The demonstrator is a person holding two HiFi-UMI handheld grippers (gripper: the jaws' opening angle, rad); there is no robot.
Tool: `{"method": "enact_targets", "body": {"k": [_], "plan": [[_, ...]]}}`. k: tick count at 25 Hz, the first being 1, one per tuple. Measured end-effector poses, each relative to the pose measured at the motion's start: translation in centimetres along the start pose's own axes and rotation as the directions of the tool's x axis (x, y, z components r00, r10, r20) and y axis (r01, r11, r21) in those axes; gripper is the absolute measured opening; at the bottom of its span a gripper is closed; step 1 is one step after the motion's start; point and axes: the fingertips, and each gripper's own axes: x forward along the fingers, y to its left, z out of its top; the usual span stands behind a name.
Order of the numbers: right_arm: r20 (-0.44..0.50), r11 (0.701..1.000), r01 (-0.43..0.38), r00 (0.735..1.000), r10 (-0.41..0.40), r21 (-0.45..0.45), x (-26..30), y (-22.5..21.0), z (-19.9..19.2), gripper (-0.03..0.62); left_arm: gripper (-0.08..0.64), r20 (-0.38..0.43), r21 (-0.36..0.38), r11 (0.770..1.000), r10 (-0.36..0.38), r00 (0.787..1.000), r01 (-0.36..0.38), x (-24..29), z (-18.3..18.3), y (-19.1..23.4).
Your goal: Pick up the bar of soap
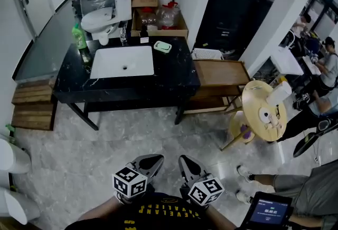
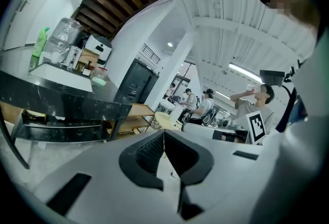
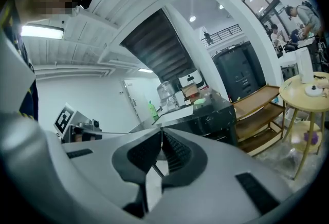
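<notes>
Soap [image 1: 162,46] lies untouched near the surface's [image 1: 175,73] back edge beside the sink [image 1: 122,61]; left hand-held gripper [image 1: 150,161] and right hand-held gripper [image 1: 187,163], jaws together and empty, hang well short

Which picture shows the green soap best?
The head view: it looks down on the soap, pale green, right of the sink on the black counter. Both gripper views catch it from the side, only a tiny far-off green speck.
</notes>
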Motion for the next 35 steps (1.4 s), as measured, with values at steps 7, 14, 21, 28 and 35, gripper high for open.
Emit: {"method": "enact_targets", "body": {"k": [7, 14, 21, 28, 35], "plan": [[-0.022, 1.0, 0.013, 1.0, -0.013, -0.006, 6.8, 0.8, 1.0, 0.02, 0.012, 0.01, -0.008, 1.0, -0.002, 1.0, 0.002, -0.6, 3.3, 6.8], [-0.063, 1.0, 0.017, 0.998, -0.017, -0.001, 11.1, 0.1, 1.5, 0.02, 0.012, 0.007, -0.058, 0.998, -0.007, 1.0, 0.007, 0.3, 4.4, 10.6], [-0.08, 0.999, -0.031, 0.996, 0.034, 0.033, 15.7, -1.6, 2.5, 0.02, 0.012, 0.009, -0.066, 0.997, 0.046, 0.999, -0.045, 1.6, 6.6, 14.4], [-0.082, 0.994, -0.095, 0.992, 0.099, 0.046, 20.6, -5.2, 5.6, 0.02, 0.012, 0.026, -0.049, 0.992, 0.116, 0.993, -0.115, 5.2, 10.5, 17.7], [-0.082, 0.993, -0.101, 0.991, 0.106, 0.064, 24.0, -11.3, 9.5, 0.02, 0.012, 0.023, -0.024, 0.991, 0.128, 0.991, -0.128, 11.4, 14.5, 19.4]]}}
